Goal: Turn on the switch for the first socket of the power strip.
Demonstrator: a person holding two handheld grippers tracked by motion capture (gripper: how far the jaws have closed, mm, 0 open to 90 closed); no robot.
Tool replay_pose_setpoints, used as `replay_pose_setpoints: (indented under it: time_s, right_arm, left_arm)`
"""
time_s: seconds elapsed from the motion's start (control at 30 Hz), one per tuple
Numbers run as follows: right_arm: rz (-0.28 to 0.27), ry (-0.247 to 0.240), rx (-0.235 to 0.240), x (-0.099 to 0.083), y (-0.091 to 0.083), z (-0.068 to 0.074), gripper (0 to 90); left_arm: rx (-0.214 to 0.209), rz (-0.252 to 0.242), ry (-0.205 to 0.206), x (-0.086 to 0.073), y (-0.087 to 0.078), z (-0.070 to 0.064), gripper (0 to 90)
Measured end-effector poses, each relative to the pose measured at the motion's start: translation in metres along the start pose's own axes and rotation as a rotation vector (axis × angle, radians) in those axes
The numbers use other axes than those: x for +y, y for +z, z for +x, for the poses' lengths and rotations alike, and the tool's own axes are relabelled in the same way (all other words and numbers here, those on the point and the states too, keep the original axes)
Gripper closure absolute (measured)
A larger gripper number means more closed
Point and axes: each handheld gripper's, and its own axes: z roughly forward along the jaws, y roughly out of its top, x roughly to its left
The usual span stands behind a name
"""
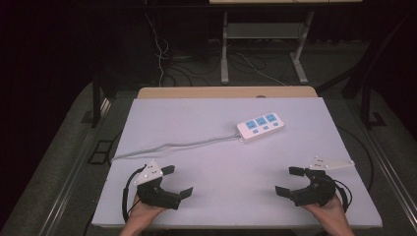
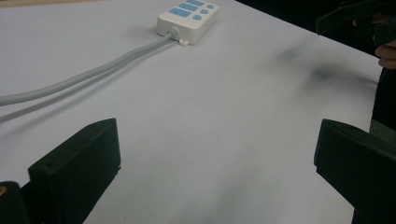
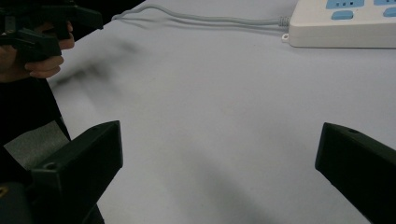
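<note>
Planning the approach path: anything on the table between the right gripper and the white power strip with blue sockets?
Nothing visible. The right gripper, jaws wide open, sits at the near right of the pale table. Only bare tabletop lies between it and the white power strip with blue sockets. The strip's grey cable runs off leftward, away from that path.

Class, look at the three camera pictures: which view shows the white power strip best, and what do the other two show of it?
The high view: the whole power strip lies on the table, with its grey cable running left. The left gripper view shows it small and far off; the right gripper view cuts it off at the top edge.
</note>
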Motion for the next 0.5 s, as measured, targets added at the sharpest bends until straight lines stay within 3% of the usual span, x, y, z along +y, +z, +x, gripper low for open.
replay_pose_setpoints:
  time_s: [0.5]
  right_arm:
    - [0.032,0.004,-0.005,0.0012,0.0082,0.0018,0.5]
  left_arm:
    - [-0.003,0.003,0.004,0.0000,-0.0019,0.0007,0.0]
